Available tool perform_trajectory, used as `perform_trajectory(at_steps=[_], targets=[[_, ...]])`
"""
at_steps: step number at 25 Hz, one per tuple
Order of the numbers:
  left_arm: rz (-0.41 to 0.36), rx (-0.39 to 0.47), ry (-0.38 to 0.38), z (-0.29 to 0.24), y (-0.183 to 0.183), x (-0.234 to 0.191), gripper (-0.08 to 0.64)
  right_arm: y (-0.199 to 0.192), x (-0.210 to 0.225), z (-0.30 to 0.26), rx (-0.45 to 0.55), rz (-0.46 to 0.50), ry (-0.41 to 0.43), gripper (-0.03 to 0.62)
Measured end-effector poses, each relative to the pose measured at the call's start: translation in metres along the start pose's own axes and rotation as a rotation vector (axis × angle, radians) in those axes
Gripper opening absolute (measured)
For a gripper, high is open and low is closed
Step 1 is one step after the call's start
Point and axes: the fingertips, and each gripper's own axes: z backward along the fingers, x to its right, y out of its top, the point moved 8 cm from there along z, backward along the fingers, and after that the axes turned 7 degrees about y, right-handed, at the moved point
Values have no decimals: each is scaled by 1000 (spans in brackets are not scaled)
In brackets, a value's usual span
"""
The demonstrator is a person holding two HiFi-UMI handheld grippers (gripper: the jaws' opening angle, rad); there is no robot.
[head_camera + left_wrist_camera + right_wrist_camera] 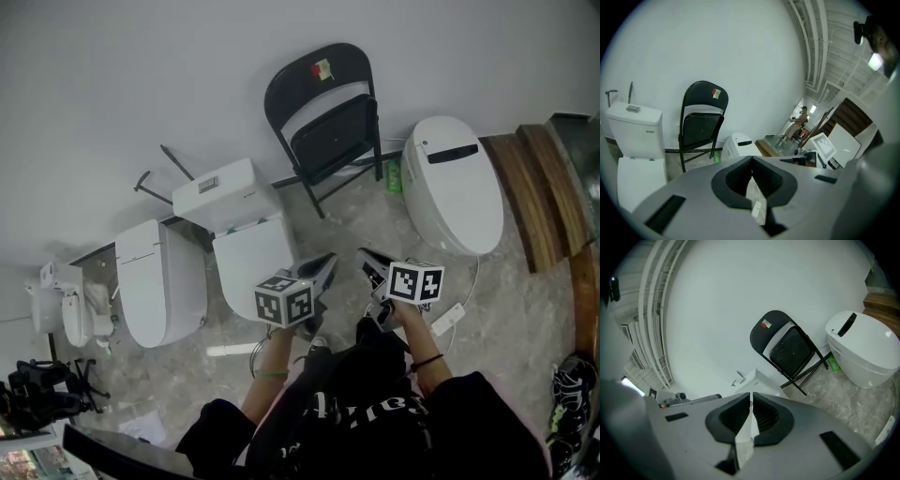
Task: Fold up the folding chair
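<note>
**Chair looks folded, tools clear of it**

The folding chair (pixel 330 127) leans on the wall (pixel 187 75), seat swung up against its back, apparently already folded. The left tool (pixel 323 270) and right tool (pixel 372 262) hang well apart from it, each pressed together and empty.

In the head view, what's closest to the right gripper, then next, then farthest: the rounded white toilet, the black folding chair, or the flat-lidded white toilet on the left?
1. Rounded white toilet, just to the right of the right gripper.
2. Black metal folding chair, ahead, against the wall.
3. Flat-lidded white toilet, far over on the left.
</note>
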Motion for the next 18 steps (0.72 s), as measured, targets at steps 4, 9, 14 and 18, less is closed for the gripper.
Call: perform_trajectory(at_steps=[4, 9, 14, 18], targets=[[8, 0, -30, 48, -17, -28, 3, -38, -37, -22, 26, -9, -11, 31], [-24, -28, -85, 103, -47, -57, 3, -94, -85, -36, 140, -33, -27, 31], [-27, -47, -134, 134, -72, -73, 5, -146, -116, -34, 158, -26, -87, 31], [-29, -51, -181, 147, -90, -64, 3, -176, -131, -14, 168, 10, -138, 31]])
